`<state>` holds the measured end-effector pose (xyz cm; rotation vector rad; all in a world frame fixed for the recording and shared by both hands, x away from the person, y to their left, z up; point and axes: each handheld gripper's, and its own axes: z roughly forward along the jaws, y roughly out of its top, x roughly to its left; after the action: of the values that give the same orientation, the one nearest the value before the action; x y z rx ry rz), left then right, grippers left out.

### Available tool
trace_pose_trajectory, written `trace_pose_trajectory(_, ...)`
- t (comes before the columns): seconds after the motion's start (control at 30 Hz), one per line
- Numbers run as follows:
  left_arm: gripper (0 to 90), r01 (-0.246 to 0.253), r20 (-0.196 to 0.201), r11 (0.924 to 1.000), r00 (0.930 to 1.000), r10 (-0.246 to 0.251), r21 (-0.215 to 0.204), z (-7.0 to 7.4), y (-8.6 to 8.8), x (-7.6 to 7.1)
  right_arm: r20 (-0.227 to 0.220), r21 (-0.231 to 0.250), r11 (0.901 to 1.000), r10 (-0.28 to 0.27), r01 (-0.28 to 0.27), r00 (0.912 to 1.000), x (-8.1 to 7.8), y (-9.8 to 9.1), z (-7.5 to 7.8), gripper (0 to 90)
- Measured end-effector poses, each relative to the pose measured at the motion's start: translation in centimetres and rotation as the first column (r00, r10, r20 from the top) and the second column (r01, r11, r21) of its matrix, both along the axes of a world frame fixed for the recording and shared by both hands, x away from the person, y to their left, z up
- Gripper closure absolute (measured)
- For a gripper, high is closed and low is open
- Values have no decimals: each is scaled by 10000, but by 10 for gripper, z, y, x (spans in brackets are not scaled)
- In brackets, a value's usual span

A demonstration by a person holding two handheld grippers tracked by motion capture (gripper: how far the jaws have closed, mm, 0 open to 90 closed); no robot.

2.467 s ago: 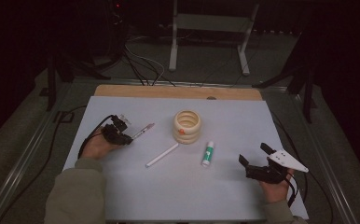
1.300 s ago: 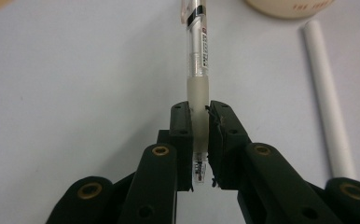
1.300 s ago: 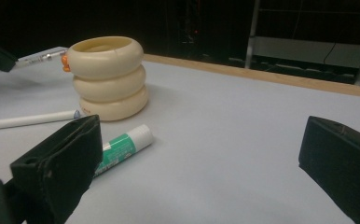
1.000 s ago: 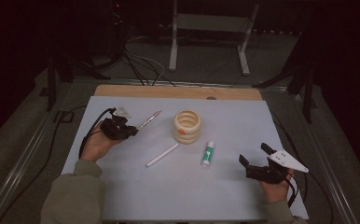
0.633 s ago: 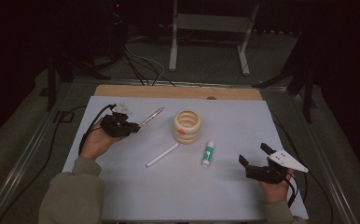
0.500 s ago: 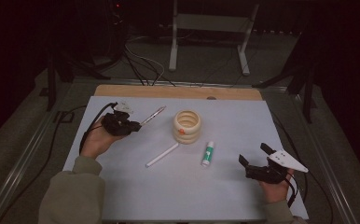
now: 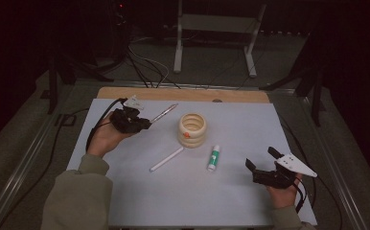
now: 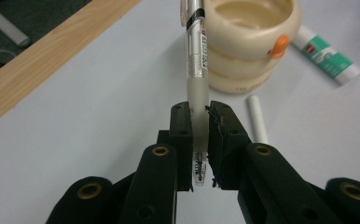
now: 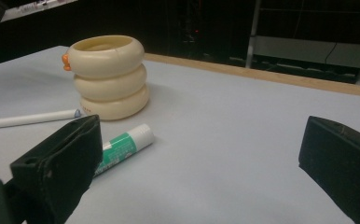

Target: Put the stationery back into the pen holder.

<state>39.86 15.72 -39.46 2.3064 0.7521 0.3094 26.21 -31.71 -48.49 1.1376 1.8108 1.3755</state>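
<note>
Left gripper view: left tool point(image 8: 199, 135) clamps a clear plastic pen point(image 8: 196, 60); right tool point(image 7: 264, 163) gapes empty.

Tool point(image 9: 206, 158) jaws wide apart; glue stick point(image 9: 122, 145) near cream holder point(image 9: 108, 74).

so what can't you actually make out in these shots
- The far end of the pen: cut off by the top edge of the left gripper view; too small in the high view.
- The label print on the glue stick: too small in every view.
- The inside of the cream holder: its own rim hides the bottom.
- The near end of the white stick: behind the left gripper.
- The right gripper jaws' bases: cut off by the right gripper view's edges.
</note>
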Motion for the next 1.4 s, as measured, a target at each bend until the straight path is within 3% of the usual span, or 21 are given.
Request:
trace_pose_trajectory(0.37,813,349,8,9994,9994,-349,-14,13,-18,5,3,-1,10000,-2,2,10000,0,0,0,4)
trace_pose_trajectory(0.83,812,669,-180,9972,9976,-663,348,20,-41,11,12,-6,10000,12,-12,10000,0,0,0,4)
trace_pose_trajectory(1.4,811,1022,-183,9936,9947,-1014,481,26,-62,13,13,-2,10000,24,-24,10000,0,0,0,4)
